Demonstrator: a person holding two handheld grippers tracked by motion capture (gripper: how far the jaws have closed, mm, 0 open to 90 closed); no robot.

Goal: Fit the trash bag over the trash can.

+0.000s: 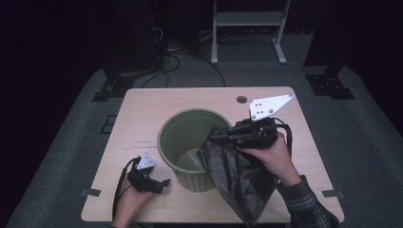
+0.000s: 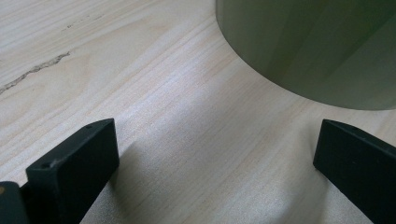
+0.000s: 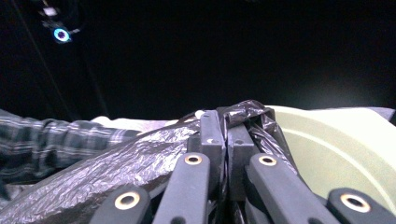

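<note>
While unlabelled, black bag hangs clamped in right gripper.

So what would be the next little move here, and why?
Probably bring the left gripper up to the black bag and catch its loose edge. The right gripper is shut on the bag at the rim of the green bin, the bag hangs outside the bin, and the left one rests open on the table.

Overhead cam fwd-down; both gripper cams close, sharing green bin.
</note>
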